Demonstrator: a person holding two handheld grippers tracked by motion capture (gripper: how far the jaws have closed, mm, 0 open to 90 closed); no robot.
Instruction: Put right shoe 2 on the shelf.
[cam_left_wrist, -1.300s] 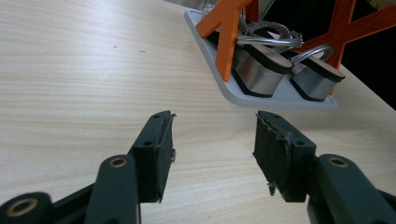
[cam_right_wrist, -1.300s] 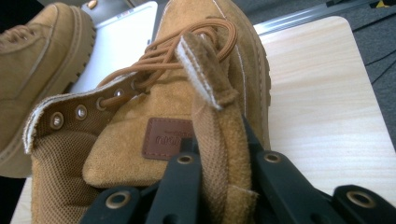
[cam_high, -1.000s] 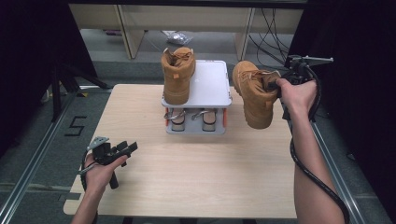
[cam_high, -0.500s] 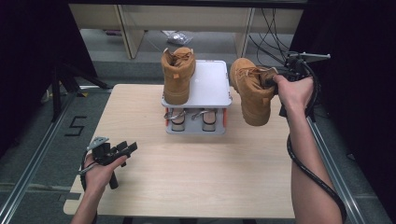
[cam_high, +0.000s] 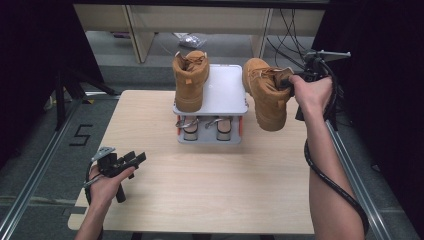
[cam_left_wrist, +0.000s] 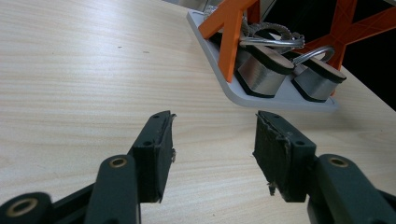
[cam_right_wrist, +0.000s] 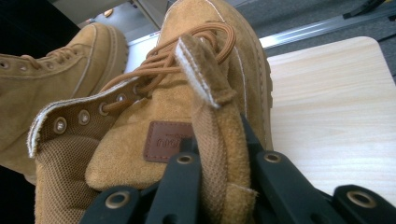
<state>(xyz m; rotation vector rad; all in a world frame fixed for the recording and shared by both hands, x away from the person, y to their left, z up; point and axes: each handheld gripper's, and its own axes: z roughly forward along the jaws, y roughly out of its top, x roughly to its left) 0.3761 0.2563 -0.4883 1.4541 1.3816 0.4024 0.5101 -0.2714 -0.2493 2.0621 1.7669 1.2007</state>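
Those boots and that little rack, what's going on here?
A person at a table holds a gripper in each hand. The right gripper is shut on the collar of a tan boot and holds it in the air beside a small grey rack. The other boot already stands on the rack's top, with two shoes below. The left gripper is open, low over the table, holding nothing.

Bare table (cam_high: 210, 190) lies open ahead; the rack (cam_high: 210, 125) and standing boot (cam_high: 190, 80) block the far middle.
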